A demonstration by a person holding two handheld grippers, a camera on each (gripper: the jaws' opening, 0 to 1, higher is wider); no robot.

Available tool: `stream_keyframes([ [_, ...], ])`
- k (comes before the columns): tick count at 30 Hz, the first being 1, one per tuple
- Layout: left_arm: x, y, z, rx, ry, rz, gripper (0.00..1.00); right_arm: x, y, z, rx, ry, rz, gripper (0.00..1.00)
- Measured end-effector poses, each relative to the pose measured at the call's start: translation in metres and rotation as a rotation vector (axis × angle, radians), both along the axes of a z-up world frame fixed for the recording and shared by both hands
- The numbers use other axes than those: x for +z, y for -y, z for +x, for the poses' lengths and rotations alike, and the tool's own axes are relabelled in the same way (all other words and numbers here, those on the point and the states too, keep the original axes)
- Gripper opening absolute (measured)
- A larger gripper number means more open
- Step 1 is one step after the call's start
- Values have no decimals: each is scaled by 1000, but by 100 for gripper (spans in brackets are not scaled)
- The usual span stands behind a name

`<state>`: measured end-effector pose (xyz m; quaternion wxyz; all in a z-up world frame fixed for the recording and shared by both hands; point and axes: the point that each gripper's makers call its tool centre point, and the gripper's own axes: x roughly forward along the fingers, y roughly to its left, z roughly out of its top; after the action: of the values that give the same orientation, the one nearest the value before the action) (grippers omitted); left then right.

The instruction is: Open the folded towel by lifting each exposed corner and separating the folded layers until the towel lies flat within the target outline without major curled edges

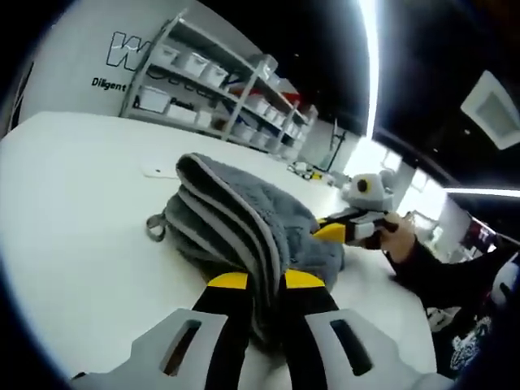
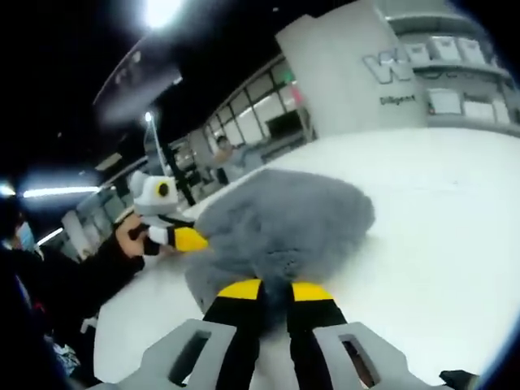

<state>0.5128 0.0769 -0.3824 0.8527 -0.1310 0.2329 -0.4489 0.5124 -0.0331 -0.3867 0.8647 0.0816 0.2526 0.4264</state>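
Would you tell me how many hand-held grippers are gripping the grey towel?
2: the left hand-held gripper pinches the towel at its striped edge; the right hand-held gripper pinches the opposite edge.

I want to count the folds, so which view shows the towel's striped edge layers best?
The left gripper view: the towel turns its stacked, pale-striped edges and a hanging loop toward the camera. The right gripper view shows the same towel as a plain fluffy grey mound.

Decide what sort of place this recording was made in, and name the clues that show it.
Probably a lab or workshop: metal shelving stacked with white storage bins, a wall with printed lettering, strip ceiling lights, and a broad white table holding the grey towel.
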Motion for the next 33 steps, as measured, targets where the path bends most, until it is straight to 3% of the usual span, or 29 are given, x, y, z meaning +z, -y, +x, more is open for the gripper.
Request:
stream_keyframes([
  [19,0,4,-20,-14,3,29,11,-1,2,-18,25,28,-15,5],
  [33,0,6,-41,-62,39,81,11,-1,2,-36,52,42,-65,5],
])
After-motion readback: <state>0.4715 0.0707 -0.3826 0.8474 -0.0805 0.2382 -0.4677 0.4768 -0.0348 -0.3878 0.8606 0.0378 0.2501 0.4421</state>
